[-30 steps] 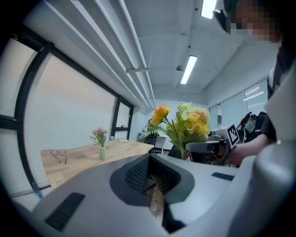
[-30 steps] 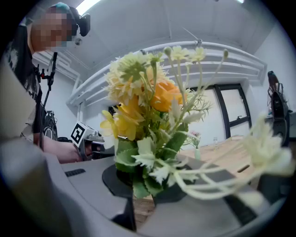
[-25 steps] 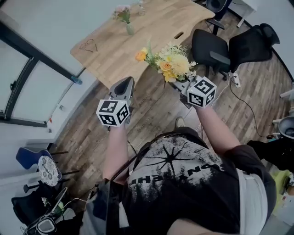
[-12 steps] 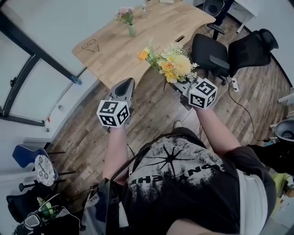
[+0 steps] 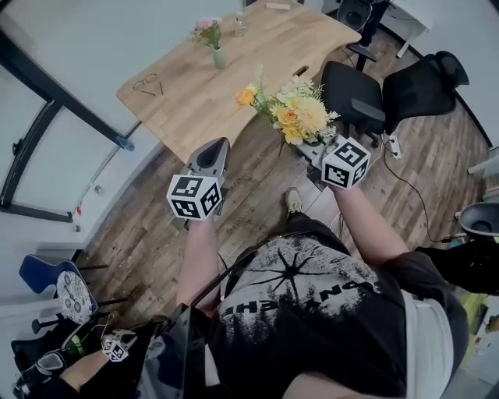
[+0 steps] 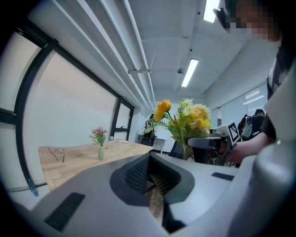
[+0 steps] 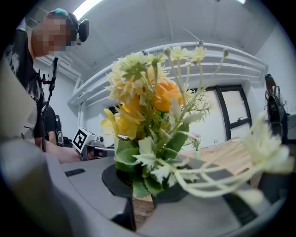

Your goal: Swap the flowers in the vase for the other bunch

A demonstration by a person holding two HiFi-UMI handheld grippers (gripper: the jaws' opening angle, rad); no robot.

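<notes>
My right gripper (image 5: 313, 145) is shut on the stems of a yellow, orange and white bunch (image 5: 293, 109), which stands upright over the wooden floor. In the right gripper view the bunch (image 7: 148, 106) fills the middle above the jaws (image 7: 143, 196). My left gripper (image 5: 212, 156) is shut and holds nothing; in its own view the left gripper (image 6: 150, 178) points toward the table. A small green vase (image 5: 219, 57) with pink flowers (image 5: 207, 30) stands at the far side of the wooden table (image 5: 195, 97). The vase (image 6: 101, 152) also shows in the left gripper view, well away from both grippers.
Spectacles (image 5: 149, 80) lie on the table's left end and a glass (image 5: 240, 22) stands at its back. Two black office chairs (image 5: 355, 90) (image 5: 425, 78) stand right of the table. Another person's hand with a marker cube (image 5: 115, 347) is at the lower left.
Both grippers have kept still, the bunch still held. A second person's hand with a marker cube has come into the lower left corner. A shoe has stepped forward between my arms.
</notes>
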